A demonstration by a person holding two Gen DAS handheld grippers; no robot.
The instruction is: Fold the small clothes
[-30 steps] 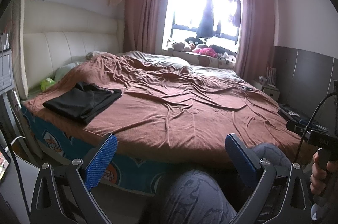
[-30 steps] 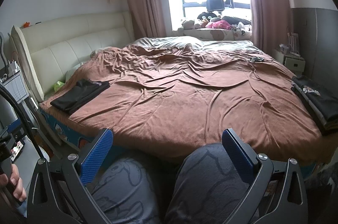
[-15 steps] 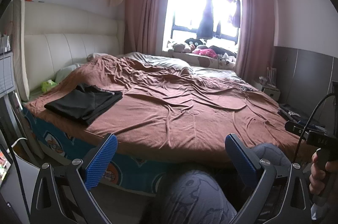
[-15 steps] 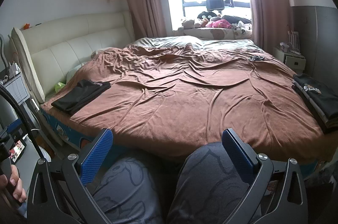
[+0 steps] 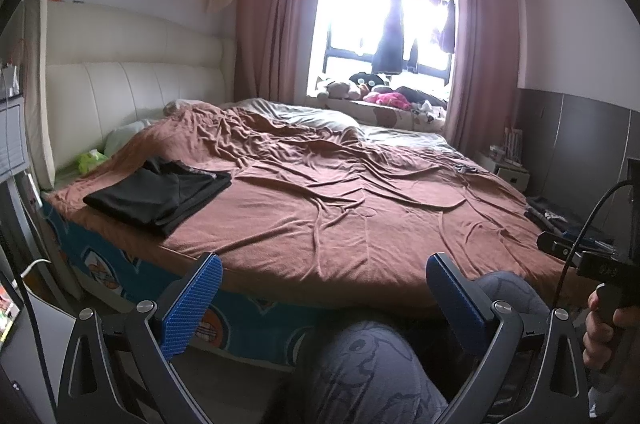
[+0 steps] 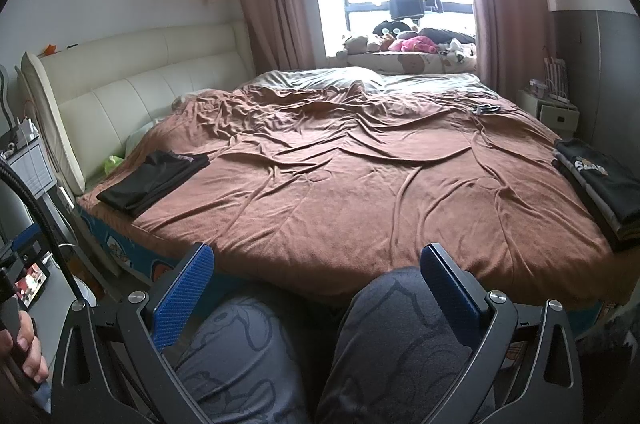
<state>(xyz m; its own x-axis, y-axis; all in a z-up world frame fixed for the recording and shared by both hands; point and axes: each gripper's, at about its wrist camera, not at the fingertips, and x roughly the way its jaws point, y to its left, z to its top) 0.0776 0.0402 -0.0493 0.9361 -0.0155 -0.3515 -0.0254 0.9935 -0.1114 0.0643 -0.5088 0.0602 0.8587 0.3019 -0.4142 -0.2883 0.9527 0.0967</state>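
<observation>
- Left wrist view puts the black garment (image 5: 158, 194) at about ten o'clock, lying flat near the headboard-side corner of the bed, close to the mattress edge; it looks partly folded already.
- A second set, the dark folded stack (image 6: 600, 188), sits at three o'clock in the right wrist view, right at the far side edge of the brown blanket (image 6: 360, 184).
- My left gripper (image 5: 324, 294) is spread wide and carries nothing; it hangs below the bed's near edge, above the person's patterned knees (image 6: 320, 352).
- My right gripper (image 6: 316, 288) is likewise wide apart and empty, well short of either pile.
- Risk, as I judge it: both piles sit near edges, so a careless drag could pull one off the mattress, or a finger could snag the wrinkled blanket along with the cloth.
- The cable (image 5: 580, 224) at three o'clock could catch as the arms cross.
- Open room: the blanket's whole middle, twelve o'clock from both grippers, is bare for spreading cloth.
</observation>
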